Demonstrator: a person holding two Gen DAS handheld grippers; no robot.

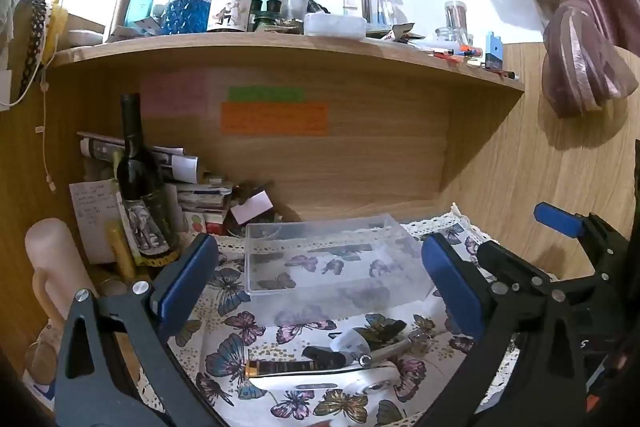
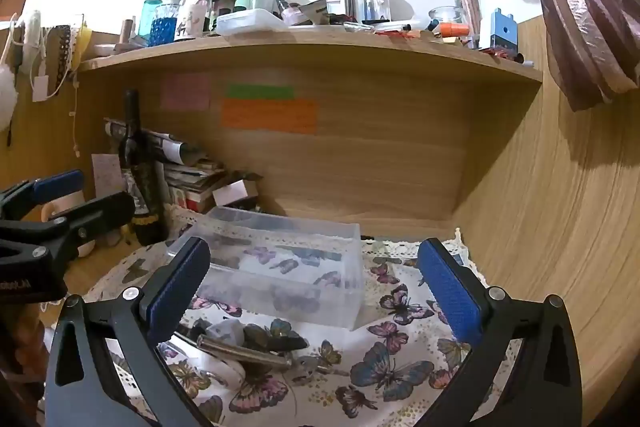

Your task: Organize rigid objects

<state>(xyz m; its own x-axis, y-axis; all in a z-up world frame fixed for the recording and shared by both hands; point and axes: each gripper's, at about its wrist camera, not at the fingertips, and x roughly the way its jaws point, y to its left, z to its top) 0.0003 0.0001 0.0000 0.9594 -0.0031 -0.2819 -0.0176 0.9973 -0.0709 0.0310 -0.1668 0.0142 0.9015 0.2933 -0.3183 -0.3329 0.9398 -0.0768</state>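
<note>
— Tools?
— My left tool [image 1: 320, 291] and right tool [image 2: 316, 295]: both wide, nothing held.
— Items?
— Clear box [image 1: 332, 259] on the butterfly cloth [image 1: 224, 343]; small objects [image 1: 340, 355] piled just before it, on the worktop.

Blurred notes, a half-hidden pile, cut-off grippers

Writing on the orange paper note [image 1: 274, 119] at centre frame is too blurred to read; the heap of small dark and metal objects [image 2: 248, 345] at lower left lies partly behind the right gripper's blue-padded finger [image 2: 176, 291]; the black left gripper [image 2: 48, 223] runs off the left edge.
</note>
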